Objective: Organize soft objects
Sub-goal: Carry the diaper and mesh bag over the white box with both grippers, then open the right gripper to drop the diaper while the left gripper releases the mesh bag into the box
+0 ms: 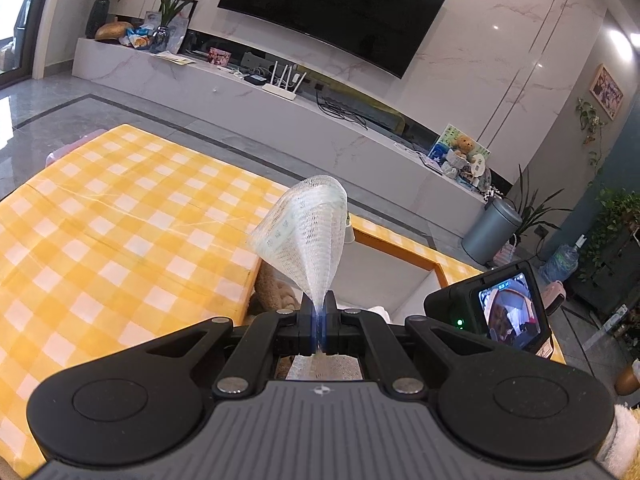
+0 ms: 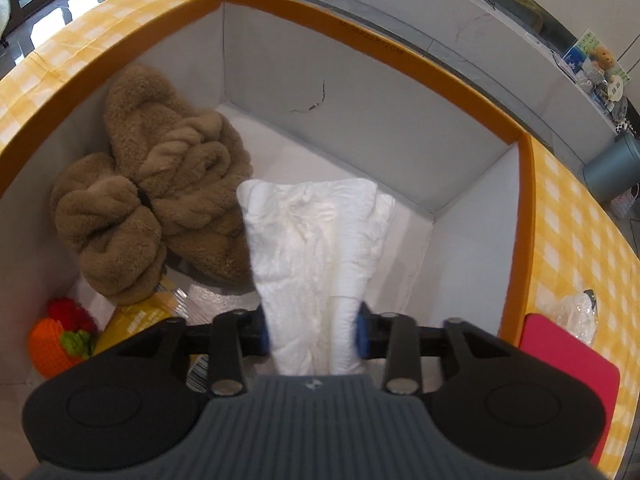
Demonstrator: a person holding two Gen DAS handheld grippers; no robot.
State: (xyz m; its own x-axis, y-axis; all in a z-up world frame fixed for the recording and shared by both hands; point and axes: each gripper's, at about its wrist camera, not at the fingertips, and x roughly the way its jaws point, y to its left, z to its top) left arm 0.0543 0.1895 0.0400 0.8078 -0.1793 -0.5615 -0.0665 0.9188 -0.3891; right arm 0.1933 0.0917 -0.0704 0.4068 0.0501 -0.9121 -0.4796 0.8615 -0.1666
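Observation:
My left gripper (image 1: 319, 310) is shut on a white mesh net sleeve (image 1: 308, 224) and holds it up above the edge of the orange-rimmed box (image 1: 400, 248). My right gripper (image 2: 314, 330) is shut on a folded white diaper (image 2: 316, 248) and holds it over the inside of the white-walled box (image 2: 360, 128). In the box lie a brown plush item (image 2: 160, 184), a crocheted orange and red toy (image 2: 60, 336) and a yellow packet (image 2: 140, 320). The brown plush also shows in the left wrist view (image 1: 276, 292).
The box sits on a table with a yellow checked cloth (image 1: 120, 220). A pink pad (image 2: 568, 380) and a clear plastic wrap (image 2: 576, 316) lie on the cloth right of the box. The right gripper's camera body (image 1: 500, 304) is close on the right.

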